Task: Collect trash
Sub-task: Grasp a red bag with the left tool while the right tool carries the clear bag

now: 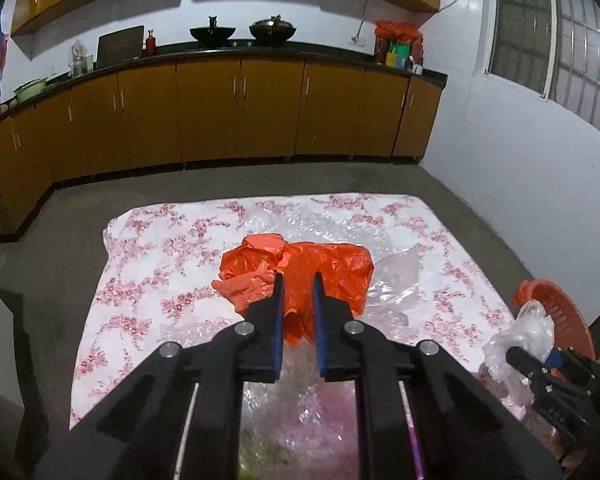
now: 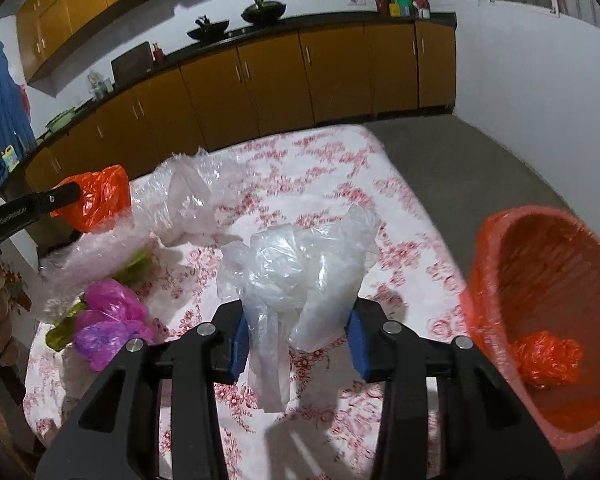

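Note:
A crumpled orange plastic bag [image 1: 332,268] hangs over the flowered tablecloth [image 1: 148,264], and my left gripper [image 1: 298,278] is shut on its near folds. The right wrist view shows that same orange bag [image 2: 96,196] lifted at the far left in the left gripper [image 2: 66,192]. My right gripper [image 2: 298,314] is shut on a bunched clear plastic bag [image 2: 300,268], held above the cloth. To its right stands an orange bin [image 2: 496,264] with a wad of orange plastic [image 2: 548,360] inside. The left wrist view has the right gripper [image 1: 518,356] and its clear bag [image 1: 520,336] beside the bin [image 1: 560,304].
Clear bubble wrap [image 2: 196,192] lies across the table, with a purple bag [image 2: 108,320] and green scraps [image 2: 136,266] at its left edge. More clear film [image 1: 396,280] lies past the orange bag. Wooden cabinets [image 1: 240,116] line the far wall, with grey floor between.

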The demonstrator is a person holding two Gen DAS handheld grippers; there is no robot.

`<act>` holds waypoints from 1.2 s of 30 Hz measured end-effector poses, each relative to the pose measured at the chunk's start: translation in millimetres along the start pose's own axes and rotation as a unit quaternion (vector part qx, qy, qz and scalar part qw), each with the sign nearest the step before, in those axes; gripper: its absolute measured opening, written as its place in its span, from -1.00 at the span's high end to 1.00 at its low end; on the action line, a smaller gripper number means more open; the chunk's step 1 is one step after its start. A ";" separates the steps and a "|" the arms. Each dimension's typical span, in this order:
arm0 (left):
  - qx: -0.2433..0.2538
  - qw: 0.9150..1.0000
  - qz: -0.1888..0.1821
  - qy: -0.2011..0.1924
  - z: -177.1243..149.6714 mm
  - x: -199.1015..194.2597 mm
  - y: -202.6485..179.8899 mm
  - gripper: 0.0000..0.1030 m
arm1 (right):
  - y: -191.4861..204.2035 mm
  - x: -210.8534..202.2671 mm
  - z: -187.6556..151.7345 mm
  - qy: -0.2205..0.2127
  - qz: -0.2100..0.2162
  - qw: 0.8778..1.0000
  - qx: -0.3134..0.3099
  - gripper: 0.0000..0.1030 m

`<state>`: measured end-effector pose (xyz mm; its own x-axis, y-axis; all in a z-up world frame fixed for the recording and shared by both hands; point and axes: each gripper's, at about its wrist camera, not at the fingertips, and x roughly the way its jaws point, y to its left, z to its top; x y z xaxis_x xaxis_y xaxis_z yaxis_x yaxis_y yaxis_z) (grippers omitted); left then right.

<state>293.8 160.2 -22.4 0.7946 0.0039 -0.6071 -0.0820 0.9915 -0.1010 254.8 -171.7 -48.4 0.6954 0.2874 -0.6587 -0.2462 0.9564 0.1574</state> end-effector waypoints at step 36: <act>0.095 0.969 -0.228 -0.004 -27.8 -46.2 -210.4 0.74 | -150.4 -129.2 -26.3 -0.114 -0.195 0.968 0.107 0.21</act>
<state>257.6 -52.2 5.0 0.7274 -0.4405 -0.5262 0.3903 0.8962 -0.2108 184.3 -354.0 -6.3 0.8447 -0.1177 -0.5221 0.1938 0.9766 0.0932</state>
